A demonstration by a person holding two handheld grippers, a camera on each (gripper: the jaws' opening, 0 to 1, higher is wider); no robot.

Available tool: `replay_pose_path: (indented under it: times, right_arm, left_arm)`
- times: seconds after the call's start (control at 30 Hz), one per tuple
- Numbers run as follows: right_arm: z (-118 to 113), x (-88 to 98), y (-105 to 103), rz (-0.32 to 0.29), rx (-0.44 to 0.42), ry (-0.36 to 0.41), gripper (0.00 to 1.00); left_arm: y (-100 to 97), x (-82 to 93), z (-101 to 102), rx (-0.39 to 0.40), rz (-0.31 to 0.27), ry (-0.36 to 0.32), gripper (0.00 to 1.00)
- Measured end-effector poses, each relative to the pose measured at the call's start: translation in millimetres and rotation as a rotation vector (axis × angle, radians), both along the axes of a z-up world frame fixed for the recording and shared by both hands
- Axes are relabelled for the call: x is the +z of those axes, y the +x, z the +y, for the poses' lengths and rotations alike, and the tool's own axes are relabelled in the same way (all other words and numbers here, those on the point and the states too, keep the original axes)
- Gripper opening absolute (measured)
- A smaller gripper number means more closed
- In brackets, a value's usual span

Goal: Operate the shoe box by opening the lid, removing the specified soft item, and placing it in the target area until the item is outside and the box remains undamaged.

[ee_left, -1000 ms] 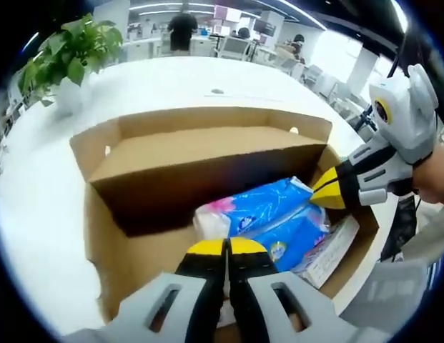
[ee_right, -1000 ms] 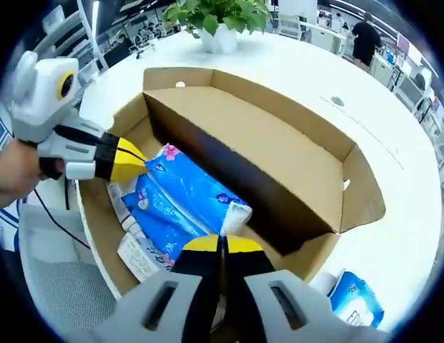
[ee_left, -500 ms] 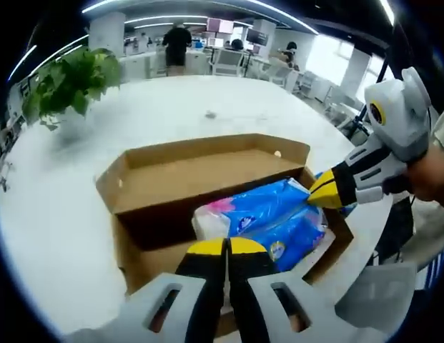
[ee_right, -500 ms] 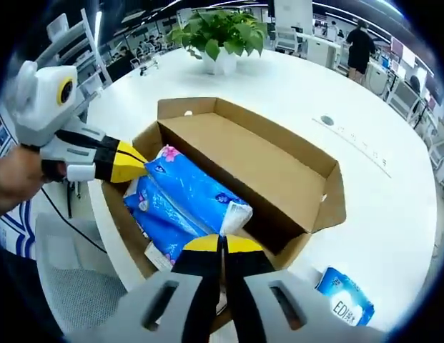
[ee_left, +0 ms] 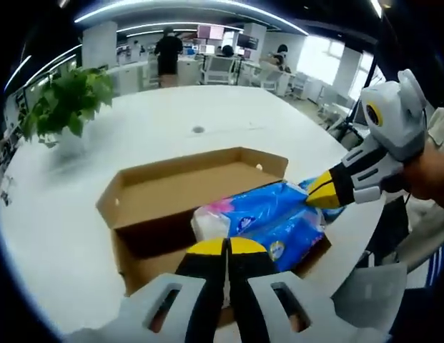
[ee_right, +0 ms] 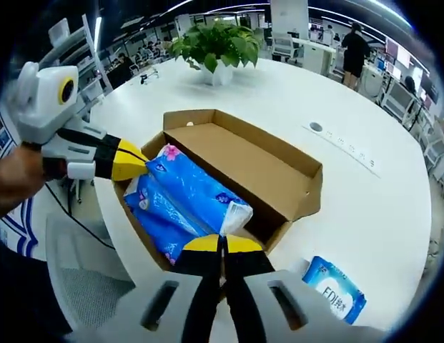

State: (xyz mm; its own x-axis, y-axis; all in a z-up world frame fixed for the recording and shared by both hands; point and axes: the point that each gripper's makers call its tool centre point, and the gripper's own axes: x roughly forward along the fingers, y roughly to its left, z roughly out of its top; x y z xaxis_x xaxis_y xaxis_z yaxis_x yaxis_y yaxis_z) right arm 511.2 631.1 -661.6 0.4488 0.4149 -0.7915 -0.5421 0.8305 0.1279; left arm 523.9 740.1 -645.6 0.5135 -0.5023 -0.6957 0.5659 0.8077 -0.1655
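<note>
Grippers (ee_left: 225,246) (ee_right: 223,245) pinching blue pack (ee_right: 186,204), above box (ee_right: 279,171)

I cannot see the cardboard box's (ee_right: 279,166) floor beneath the blue tissue pack (ee_right: 184,204); my closed jaws mask that pack's near end.

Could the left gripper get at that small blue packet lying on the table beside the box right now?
Probably not as things stand. The left gripper is shut on the blue tissue pack, as is the right gripper. The small blue packet lies free on the white table, but this load must go first.
</note>
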Motion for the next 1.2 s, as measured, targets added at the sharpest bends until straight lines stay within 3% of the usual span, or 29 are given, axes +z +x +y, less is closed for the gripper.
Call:
replay_pose_path:
  times: [0.6,0.93,1.2]
  right_arm:
    - [-67.8,14.4,-21.4,-0.015,-0.101,-0.003,0.00]
    - [-120.4,16.4,-34.4,-0.020,-0.169,-0.014,0.00]
    - [-162.4,10.1,-45.3,-0.008,-0.216,-0.019,0.00]
  left_arm:
    - [-12.7,12.3,-67.2,-0.125,-0.016,-0.014,0.00]
    - [-20.6,15.6,-122.9,-0.205,-0.020,-0.025,0.00]
    - [-29.5,6.4,-165.8,-0.260,-0.004,-0.022,0.00]
